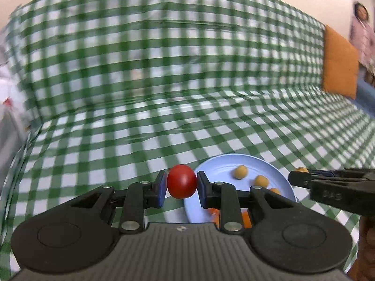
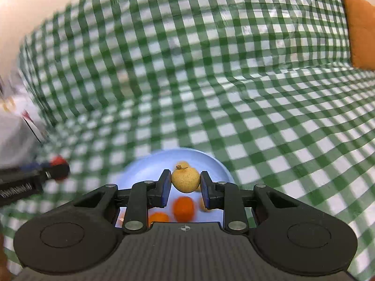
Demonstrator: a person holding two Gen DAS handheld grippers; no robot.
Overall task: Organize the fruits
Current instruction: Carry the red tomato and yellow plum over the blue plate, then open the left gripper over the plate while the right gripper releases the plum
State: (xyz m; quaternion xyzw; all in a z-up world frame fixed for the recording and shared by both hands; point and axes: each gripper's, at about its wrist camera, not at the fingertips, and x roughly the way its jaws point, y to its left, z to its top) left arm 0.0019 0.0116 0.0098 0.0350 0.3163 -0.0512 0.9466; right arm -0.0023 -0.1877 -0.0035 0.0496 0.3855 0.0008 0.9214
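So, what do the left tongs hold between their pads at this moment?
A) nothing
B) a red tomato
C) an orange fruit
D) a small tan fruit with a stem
B: in the left wrist view the left tongs are closed on a red tomato, beside the blue plate; the tan fruit is in the right tongs.

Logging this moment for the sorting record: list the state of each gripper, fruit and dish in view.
left gripper: shut on the red tomato, held off the cloth
right gripper: shut on the tan fruit, over the plate
blue plate: on the checked cloth, holding tan and orange fruits
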